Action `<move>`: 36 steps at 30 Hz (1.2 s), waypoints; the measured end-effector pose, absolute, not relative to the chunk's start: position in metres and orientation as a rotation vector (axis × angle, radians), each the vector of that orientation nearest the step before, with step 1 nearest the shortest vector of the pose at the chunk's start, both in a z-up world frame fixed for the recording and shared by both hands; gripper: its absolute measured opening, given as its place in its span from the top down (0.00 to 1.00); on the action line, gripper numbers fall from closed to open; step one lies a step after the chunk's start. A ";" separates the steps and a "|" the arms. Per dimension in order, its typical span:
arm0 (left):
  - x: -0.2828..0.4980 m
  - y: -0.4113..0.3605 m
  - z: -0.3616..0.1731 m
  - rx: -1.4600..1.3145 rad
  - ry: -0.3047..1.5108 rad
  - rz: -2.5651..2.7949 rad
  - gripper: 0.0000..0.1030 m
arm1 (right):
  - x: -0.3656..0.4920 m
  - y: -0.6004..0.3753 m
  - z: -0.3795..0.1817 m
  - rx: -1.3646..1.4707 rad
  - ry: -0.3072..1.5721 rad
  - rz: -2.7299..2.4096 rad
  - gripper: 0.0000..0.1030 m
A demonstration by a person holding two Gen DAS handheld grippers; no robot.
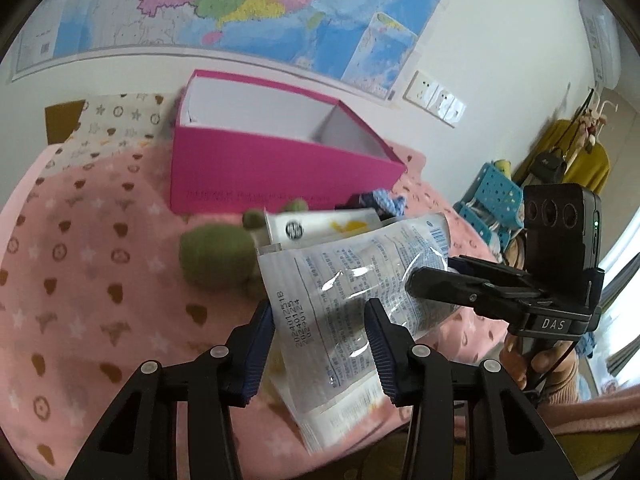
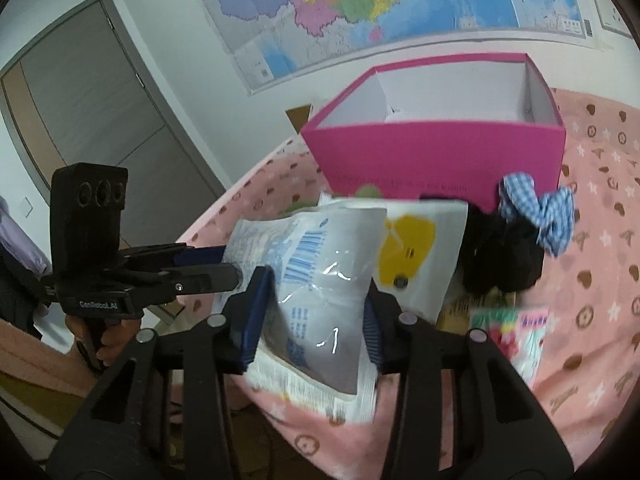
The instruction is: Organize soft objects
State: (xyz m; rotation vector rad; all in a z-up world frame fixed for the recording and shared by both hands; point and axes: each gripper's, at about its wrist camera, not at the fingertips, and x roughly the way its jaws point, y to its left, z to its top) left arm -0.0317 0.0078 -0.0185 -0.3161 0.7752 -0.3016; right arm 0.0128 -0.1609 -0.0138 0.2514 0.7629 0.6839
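Observation:
A clear printed plastic pouch (image 1: 352, 296) (image 2: 320, 300) lies between both grippers above the pink bedspread. My left gripper (image 1: 320, 344) has its jaws set around one end of the pouch. My right gripper (image 2: 312, 320) has its jaws set around the other end. The right gripper also shows in the left wrist view (image 1: 440, 284). The left gripper also shows in the right wrist view (image 2: 224, 268). An open pink box (image 1: 280, 160) (image 2: 440, 148) stands behind. A green plush toy (image 1: 216, 256), a white and yellow packet (image 2: 416, 256), a black cloth (image 2: 500, 256) and a blue checked scrunchie (image 2: 540, 212) lie in front of the box.
A pink bedspread with brown prints (image 1: 80, 280) covers the bed. A colourful packet (image 2: 516, 340) lies at right. A wall map (image 1: 240, 0) hangs behind the bed. A blue plastic stool (image 1: 492, 200) and a door (image 2: 100, 120) stand beside the bed.

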 end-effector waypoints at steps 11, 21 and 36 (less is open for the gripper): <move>0.007 0.016 0.017 -0.260 0.686 -0.280 0.56 | 0.055 -0.162 0.014 0.270 0.694 0.682 0.56; 0.054 0.025 0.033 -0.241 0.684 -0.264 0.56 | 0.104 -0.171 0.023 0.303 0.705 0.659 0.56; 0.151 0.065 0.023 -0.230 0.776 -0.110 0.55 | 0.212 -0.158 0.003 0.338 0.843 0.607 0.48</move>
